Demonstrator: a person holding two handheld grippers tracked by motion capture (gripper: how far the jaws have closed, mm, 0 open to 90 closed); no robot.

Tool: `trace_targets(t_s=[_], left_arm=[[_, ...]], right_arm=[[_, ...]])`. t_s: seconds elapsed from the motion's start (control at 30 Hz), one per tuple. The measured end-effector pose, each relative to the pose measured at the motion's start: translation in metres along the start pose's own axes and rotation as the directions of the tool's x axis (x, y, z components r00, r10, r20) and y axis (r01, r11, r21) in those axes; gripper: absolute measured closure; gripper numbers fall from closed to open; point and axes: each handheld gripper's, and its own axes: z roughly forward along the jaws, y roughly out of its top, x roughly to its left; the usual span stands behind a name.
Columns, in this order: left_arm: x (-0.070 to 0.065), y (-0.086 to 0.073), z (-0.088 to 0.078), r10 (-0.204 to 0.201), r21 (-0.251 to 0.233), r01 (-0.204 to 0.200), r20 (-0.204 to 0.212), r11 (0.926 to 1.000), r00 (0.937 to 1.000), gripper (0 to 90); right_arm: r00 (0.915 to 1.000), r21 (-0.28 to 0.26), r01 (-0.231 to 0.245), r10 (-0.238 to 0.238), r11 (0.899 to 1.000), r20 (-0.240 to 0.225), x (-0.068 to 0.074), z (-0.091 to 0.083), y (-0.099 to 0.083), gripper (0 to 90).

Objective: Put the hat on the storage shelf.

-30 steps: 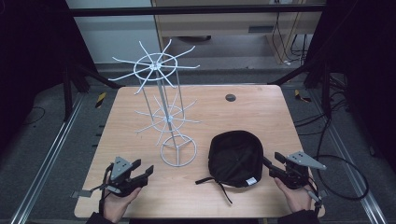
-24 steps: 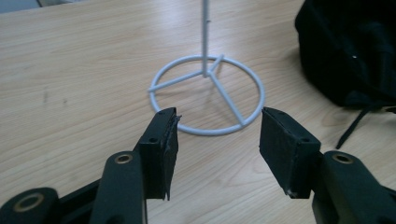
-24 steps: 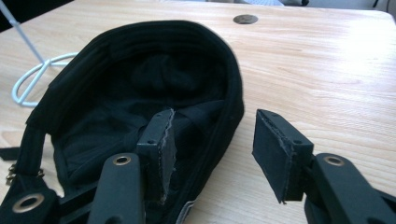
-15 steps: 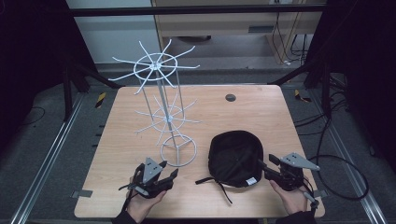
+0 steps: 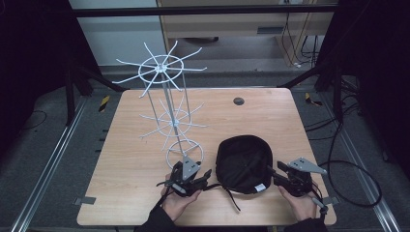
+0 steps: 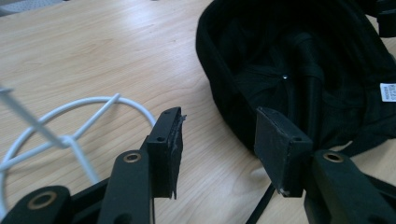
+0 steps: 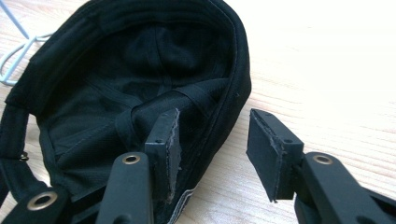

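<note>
Right now a black cap (image 5: 243, 163) lies upside down on the wooden worktop (image 5: 135, 159), near its front edge, with its hollow inside facing up and a white label at the rim. Just to its left stands a white wire rack (image 5: 167, 111), its ring-shaped base touching the worktop. The left gripper (image 5: 193, 178) sits low at the cap's left side; in the left gripper view its 2 fingers (image 6: 169, 144) stand partly apart and have just been closing, with bare wood between them and the cap's rim just in front of the right-hand finger, not pinched. The right gripper (image 5: 279, 175) is at the cap's right edge; its 2 fingers (image 7: 164, 145) have likewise just been closing, 1 inside the cap and 1 outside, so the rim lies between them, though the pads do not yet press on it.
</note>
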Motion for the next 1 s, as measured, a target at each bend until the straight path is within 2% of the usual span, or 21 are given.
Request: trace_targets(t_s=[0.1,0.13,0.27,0.3,0.53,0.57,0.63,0.7,0.73,0.77,0.8,0.83,1.0], left_arm=[[-0.003,0.002,0.009,-0.009,0.011,0.009,0.0,0.9999,1.0,51.2],[-0.006,0.003,0.017,-0.013,0.022,0.013,0.004,0.9997,0.9999,51.1],[-0.01,0.004,0.032,-0.003,0.035,0.003,-0.01,0.9994,0.9999,51.1],[-0.011,0.004,0.034,-0.017,0.033,0.017,-0.007,0.9993,0.9998,51.2],[-0.008,0.007,0.041,-0.041,0.052,0.04,0.013,0.9979,0.9991,55.3],[-0.009,0.008,0.04,-0.056,0.041,0.054,0.037,0.9977,0.9977,55.2],[-0.012,0.009,0.039,-0.048,0.039,0.046,0.046,0.9982,0.9978,54.2],[-0.015,0.009,0.042,-0.026,0.058,0.024,0.031,0.998,0.9992,53.8],[-0.015,0.009,0.042,-0.026,0.058,0.024,0.031,0.998,0.9992,53.8],[-0.015,0.008,0.046,-0.028,0.083,0.027,0.011,0.9962,0.9995,54.2],[-0.015,0.008,0.046,-0.028,0.083,0.027,0.011,0.9962,0.9995,55.2],[-0.014,0.007,0.051,-0.036,0.106,0.035,0.005,0.9937,0.9993,56.9],[-0.014,0.004,0.058,-0.076,0.134,0.071,0.033,0.9884,0.9966,70.1]], right_arm=[[1.0,0.004,-0.003,0.003,1.0,0.0,-0.001,0.001,0.0,54.3],[1.0,0.01,-0.007,0.007,1.0,-0.002,-0.002,0.003,-0.001,54.7],[0.9998,0.023,-0.01,0.011,1.0,-0.015,-0.003,0.005,-0.003,55.7],[0.9996,0.025,-0.017,0.018,1.0,-0.021,-0.003,0.006,-0.003,55.9],[0.9996,0.048,-0.012,0.013,0.999,-0.024,-0.004,0.012,-0.004,57.4],[0.9995,0.053,-0.015,0.017,0.998,-0.028,-0.002,0.014,-0.003,57.7],[0.9997,0.057,-0.009,0.01,0.998,-0.024,-0.002,0.015,-0.002,58.9],[0.9997,0.06,-0.01,0.011,0.998,-0.024,-0.002,0.017,-0.002,59.6],[0.9997,0.06,-0.01,0.011,0.998,-0.024,-0.002,0.017,-0.002,59.6],[0.9997,0.071,-0.012,0.013,0.997,-0.022,-0.002,0.018,-0.003,60.8],[0.9997,0.071,-0.012,0.013,0.997,-0.022,-0.002,0.018,-0.003,60.8],[0.9996,0.079,-0.018,0.02,0.997,-0.021,-0.003,0.019,-0.003,61.9],[0.9992,0.092,-0.026,0.028,0.995,-0.028,-0.003,0.023,-0.002,67.8]])
